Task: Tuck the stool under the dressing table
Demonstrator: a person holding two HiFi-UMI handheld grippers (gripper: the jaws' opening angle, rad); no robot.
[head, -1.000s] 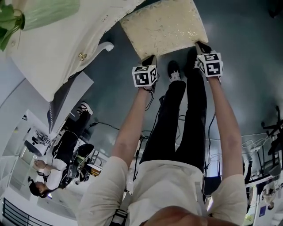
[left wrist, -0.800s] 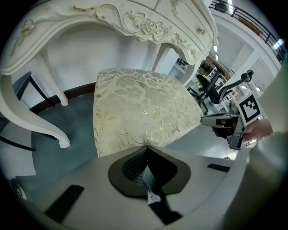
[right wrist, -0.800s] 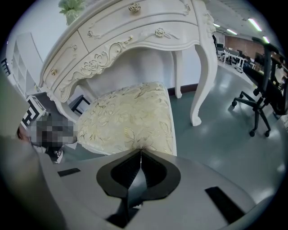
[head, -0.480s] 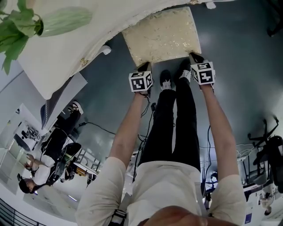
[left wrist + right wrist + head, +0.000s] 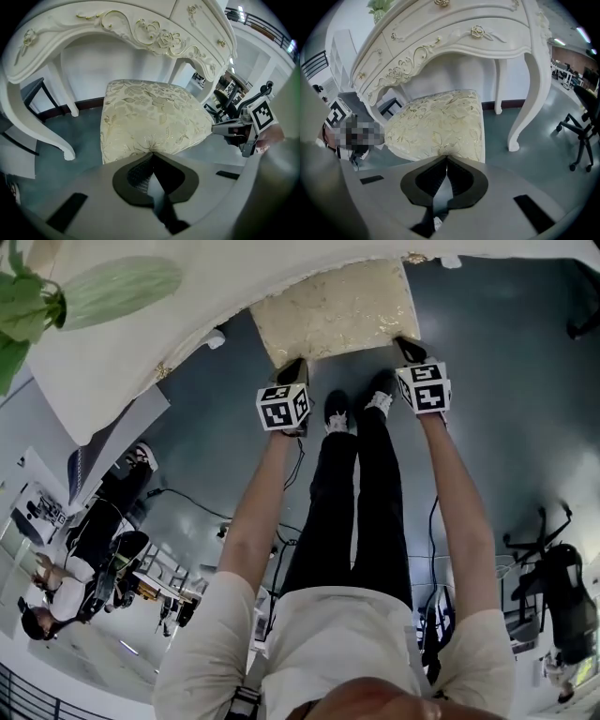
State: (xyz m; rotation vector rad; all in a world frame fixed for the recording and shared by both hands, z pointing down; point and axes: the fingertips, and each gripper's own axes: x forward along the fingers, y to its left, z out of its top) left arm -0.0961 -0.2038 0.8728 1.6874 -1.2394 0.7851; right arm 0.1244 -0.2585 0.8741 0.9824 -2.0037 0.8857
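The stool (image 5: 333, 310) has a cream, gold-patterned cushion, and its far part lies under the white carved dressing table (image 5: 141, 343). My left gripper (image 5: 291, 371) is shut on the cushion's near left corner. My right gripper (image 5: 408, 348) is shut on the near right corner. In the left gripper view the jaws (image 5: 151, 153) pinch the edge of the stool (image 5: 150, 122) below the table's carved apron (image 5: 131, 28). In the right gripper view the gripper (image 5: 446, 157) nips the stool (image 5: 436, 126) in the same way under the table (image 5: 454, 37).
Curved white table legs (image 5: 61, 145) (image 5: 525, 108) flank the stool. Green plant leaves (image 5: 112, 287) rest on the tabletop. The person's shoes (image 5: 336, 411) are just behind the stool. A black office chair (image 5: 581, 126) stands to the right, and a seated person (image 5: 84, 559) is at the far left.
The stool has slid further under the dressing table, with both grippers moving forward along with it and the person's feet stepping after.
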